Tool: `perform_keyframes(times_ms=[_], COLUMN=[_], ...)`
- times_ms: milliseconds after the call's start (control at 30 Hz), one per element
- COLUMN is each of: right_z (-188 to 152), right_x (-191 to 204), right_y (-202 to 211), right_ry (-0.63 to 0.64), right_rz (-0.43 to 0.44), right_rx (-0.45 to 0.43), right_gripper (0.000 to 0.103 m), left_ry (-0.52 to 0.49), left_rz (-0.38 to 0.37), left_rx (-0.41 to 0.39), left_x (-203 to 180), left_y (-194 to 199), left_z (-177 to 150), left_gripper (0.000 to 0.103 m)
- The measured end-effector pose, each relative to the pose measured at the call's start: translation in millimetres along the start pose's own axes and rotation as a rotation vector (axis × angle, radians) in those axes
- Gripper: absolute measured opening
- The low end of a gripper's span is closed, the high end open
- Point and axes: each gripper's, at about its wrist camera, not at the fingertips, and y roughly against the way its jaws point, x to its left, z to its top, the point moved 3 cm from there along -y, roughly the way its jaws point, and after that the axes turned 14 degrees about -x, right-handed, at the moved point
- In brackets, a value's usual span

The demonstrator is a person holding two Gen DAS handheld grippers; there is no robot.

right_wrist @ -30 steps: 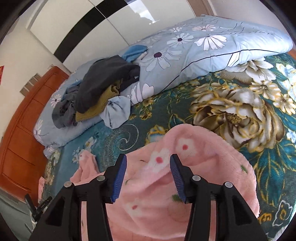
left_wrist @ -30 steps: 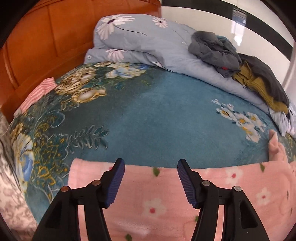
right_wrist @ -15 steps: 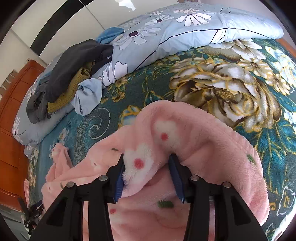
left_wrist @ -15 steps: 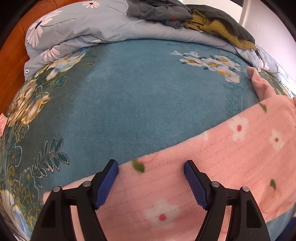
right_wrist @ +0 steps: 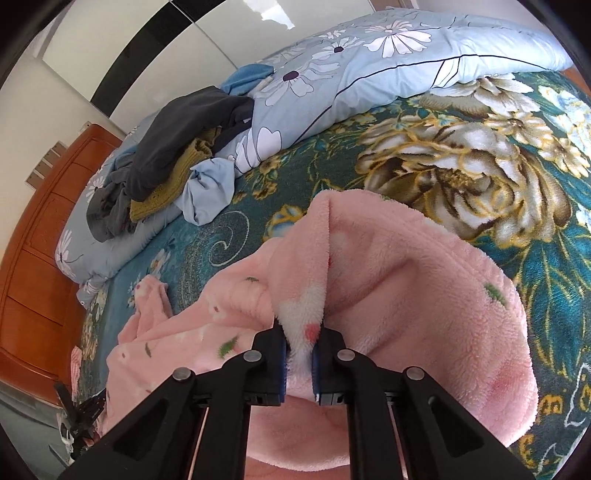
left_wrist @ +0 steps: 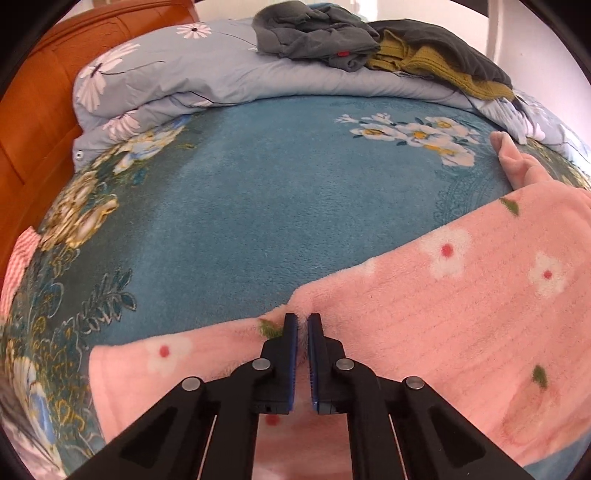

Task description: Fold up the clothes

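The pink fleece garment (left_wrist: 461,314) is pinched at its edge by the left gripper (left_wrist: 302,325), fingers together; a raised fold is clamped by the right gripper (right_wrist: 301,339) on the bed (left_wrist: 258,192).

Two fisheye views, each from a camera mounted just behind a handheld gripper, looking forward along its two fingers and down at a bed from close range.

The left gripper (left_wrist: 302,325) camera sits low over a pink fleece garment (left_wrist: 461,314), facing across the teal blanket (left_wrist: 277,192) toward a folded blue quilt (left_wrist: 207,74) and a wooden headboard (left_wrist: 40,96) at far left.

The right gripper (right_wrist: 300,338) camera is nearer still to the pink fleece garment (right_wrist: 424,295), which fills its lower half, and faces the quilt (right_wrist: 369,62) from another angle.

Both views share the garment, blanket, quilt, headboard and a pile of dark clothes (left_wrist: 317,33) (right_wrist: 177,136).
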Motion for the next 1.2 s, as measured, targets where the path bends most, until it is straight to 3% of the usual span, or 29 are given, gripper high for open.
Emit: perform_keyframes(times_ms=[267, 433, 567, 700, 800, 1000, 1200], right_z=[36.2, 79.0, 119.5, 150.4, 156.2, 123.8, 102.7], right_x=[23.8, 44.0, 62.5, 82.1, 92.5, 67.1, 42.7], right_y=[41.3, 43.6, 16.0, -33.4, -84.6, -174.3, -193.5], right_ry=[0.031, 0.036, 0.017, 0.012, 0.026, -0.005, -0.029], right_rz=[0.157, 0.209, 0.231, 0.201, 0.127, -0.031, -0.094], right_rx=[-0.156, -0.249, -0.288, -0.310, -0.291, -0.135, -0.071], right_gripper=[0.008, 0.008, 0.008, 0.008, 0.008, 0.008, 0.008], left_ry=[0.136, 0.102, 0.065, 0.076, 0.100, 0.152, 0.203], left_rz=[0.116, 0.217, 0.298, 0.371, 0.402, 0.368, 0.284], left_rx=[-0.211, -0.324, -0.363, -0.346, -0.288, -0.136, -0.069], left_x=[24.8, 33.8, 44.0, 57.1, 59.5, 47.9, 38.9], left_y=[59.4, 82.4, 77.0, 45.0, 5.2, -74.8, -98.8], left_z=[45.9, 99.9, 152.8, 198.0, 211.0, 170.5, 134.3], left_gripper=[0.004, 0.004, 0.004, 0.004, 0.004, 0.004, 0.007])
